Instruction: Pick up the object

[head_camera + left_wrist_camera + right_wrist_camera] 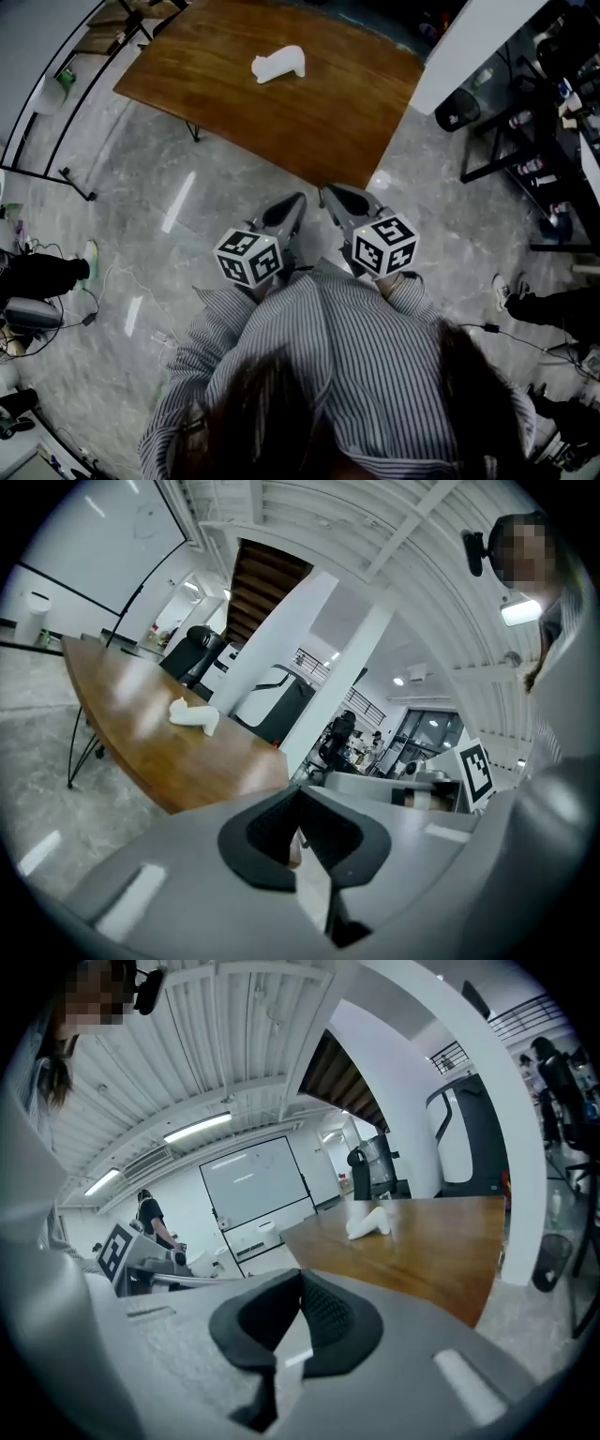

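Note:
A small white object (279, 64) lies on the brown wooden table (309, 112), toward its far side. It also shows in the left gripper view as a white object (195, 715) and in the right gripper view as a white object (369, 1222). My left gripper (296, 202) and right gripper (326, 196) are held side by side close to my chest, short of the table's near edge. Both point at the table, well away from the object. Each has its jaws shut with nothing between them, as seen at the left gripper (300, 803) and right gripper (300, 1288).
Grey marbled floor lies between me and the table. A black metal rack (56, 103) stands at the left. A white pillar (469, 47) and dark shelving (553, 141) stand at the right. Cables and people's feet (511, 291) are at both sides.

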{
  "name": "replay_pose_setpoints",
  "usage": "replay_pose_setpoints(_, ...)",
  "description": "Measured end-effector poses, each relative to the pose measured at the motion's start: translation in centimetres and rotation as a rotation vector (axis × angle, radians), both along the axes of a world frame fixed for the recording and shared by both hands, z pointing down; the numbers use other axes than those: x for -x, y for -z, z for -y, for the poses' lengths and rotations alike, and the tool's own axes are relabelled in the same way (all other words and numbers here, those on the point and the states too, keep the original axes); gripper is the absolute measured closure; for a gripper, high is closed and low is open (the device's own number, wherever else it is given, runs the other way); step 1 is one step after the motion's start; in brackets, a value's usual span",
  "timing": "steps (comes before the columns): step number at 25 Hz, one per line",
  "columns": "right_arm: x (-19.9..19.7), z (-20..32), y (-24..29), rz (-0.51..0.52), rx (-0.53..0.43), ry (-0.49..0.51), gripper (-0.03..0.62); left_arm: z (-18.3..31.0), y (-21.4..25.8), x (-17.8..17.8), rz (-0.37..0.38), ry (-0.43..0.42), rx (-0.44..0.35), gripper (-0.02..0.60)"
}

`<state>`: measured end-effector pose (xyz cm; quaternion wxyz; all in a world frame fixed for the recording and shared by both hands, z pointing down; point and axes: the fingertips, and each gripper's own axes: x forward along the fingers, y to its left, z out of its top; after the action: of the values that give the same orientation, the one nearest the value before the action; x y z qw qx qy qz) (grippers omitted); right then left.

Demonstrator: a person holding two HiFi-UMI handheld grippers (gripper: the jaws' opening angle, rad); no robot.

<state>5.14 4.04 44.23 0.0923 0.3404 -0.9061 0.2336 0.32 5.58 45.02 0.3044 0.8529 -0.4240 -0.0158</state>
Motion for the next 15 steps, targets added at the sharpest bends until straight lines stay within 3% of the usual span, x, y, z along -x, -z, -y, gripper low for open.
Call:
replay_pose_setpoints(6,4.0,9.5,1.9,0.035,-0.032,-0.063,0.592,10.0,2.1,4.6,0.022,-0.044,-0.039,0.591)
replay_pose_setpoints(9,5.8,12.9,1.9,0.023,-0.024,-0.093,0.592,13.4,1.4,6.4,0.033,-0.048,-0.006,0.591)
replay_pose_setpoints(15,8.2,15.0,0.7,-0.054,-0.017,-0.029,0.592,16.7,-0.6,6.1,0.010,-0.079,0.070,0.591)
